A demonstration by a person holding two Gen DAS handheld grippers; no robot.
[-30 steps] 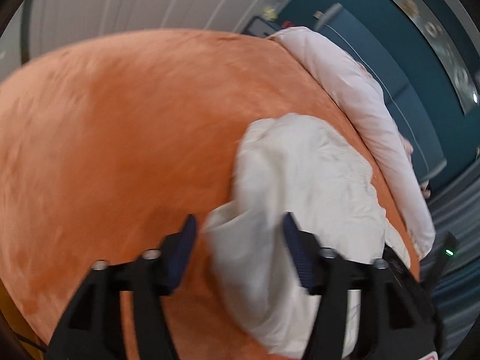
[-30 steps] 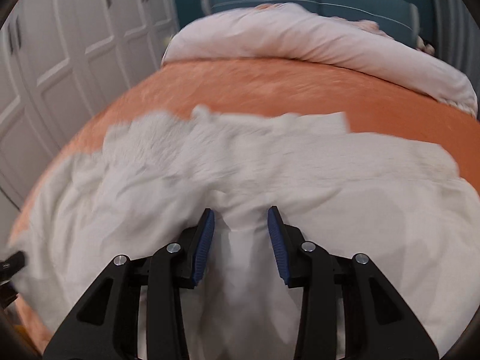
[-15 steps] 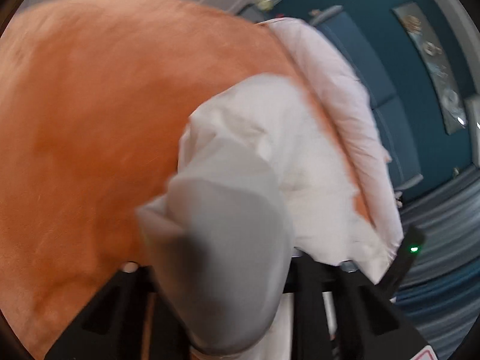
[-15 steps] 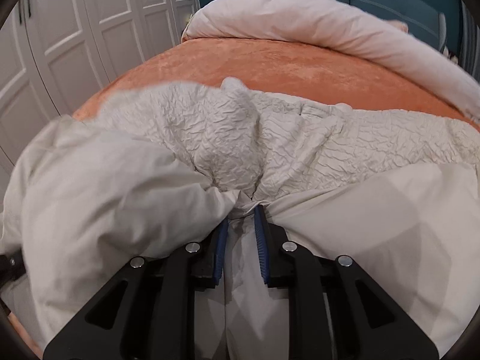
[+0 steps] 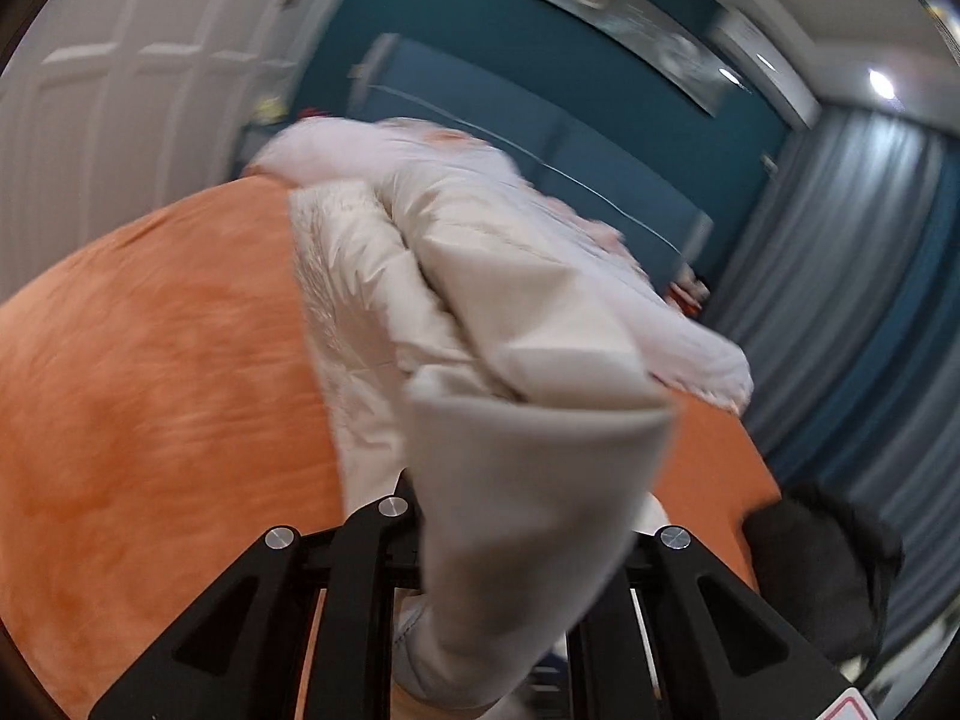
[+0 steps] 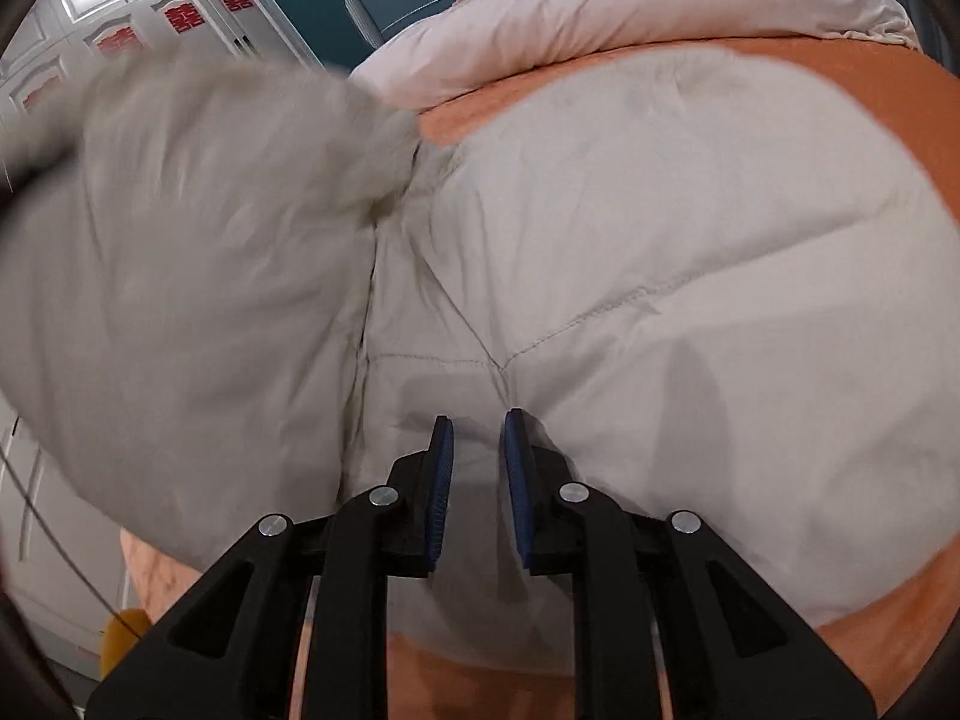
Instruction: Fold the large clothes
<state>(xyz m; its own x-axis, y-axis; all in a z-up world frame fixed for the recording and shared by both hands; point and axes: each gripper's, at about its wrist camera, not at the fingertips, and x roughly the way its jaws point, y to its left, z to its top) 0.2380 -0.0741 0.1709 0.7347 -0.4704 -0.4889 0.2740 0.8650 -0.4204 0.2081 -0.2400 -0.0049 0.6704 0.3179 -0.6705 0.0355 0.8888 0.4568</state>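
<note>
Covering the orange bed [image 6: 900, 96], white garment [image 6: 660, 240] spreads from near edge toward the pink duvet [image 6: 600, 6] at the far edge. Left gripper [image 5: 516, 510] clamped on a lifted fold. Right gripper [image 6: 477, 462] has just been closing, pinching cloth at near edge.

Orange bed [image 6: 936, 120], white garment [image 6: 660, 240], pink duvet [image 6: 630, 6]
</note>
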